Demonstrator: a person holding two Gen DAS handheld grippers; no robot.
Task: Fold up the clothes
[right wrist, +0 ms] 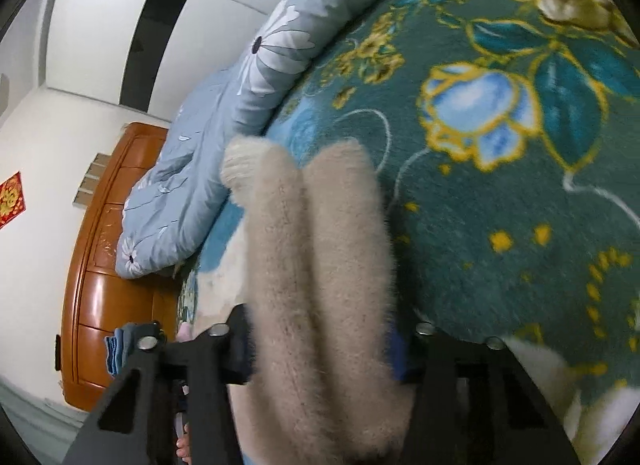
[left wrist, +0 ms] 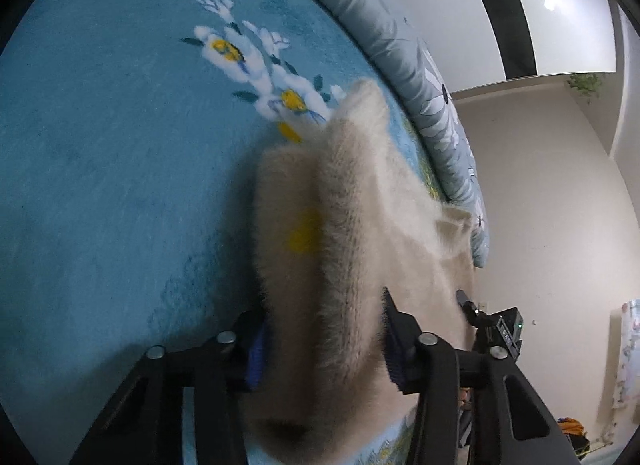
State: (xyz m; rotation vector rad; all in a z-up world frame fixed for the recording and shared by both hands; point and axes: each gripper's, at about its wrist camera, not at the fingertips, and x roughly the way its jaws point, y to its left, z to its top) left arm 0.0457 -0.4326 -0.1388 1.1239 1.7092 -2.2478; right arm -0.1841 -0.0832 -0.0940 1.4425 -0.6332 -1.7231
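Left wrist, fuzzy garment [left wrist: 340,225] hiding left gripper [left wrist: 324,349] fingertips

Left gripper [left wrist: 324,339] clamped on fuzzy garment [left wrist: 340,225]; right gripper [right wrist: 320,349] likewise clamped.

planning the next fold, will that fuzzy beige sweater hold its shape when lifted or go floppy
Probably floppy: the sweater bunches into soft folds between the left gripper and the right gripper. The long fuzz looks light, and may cling to the blanket.
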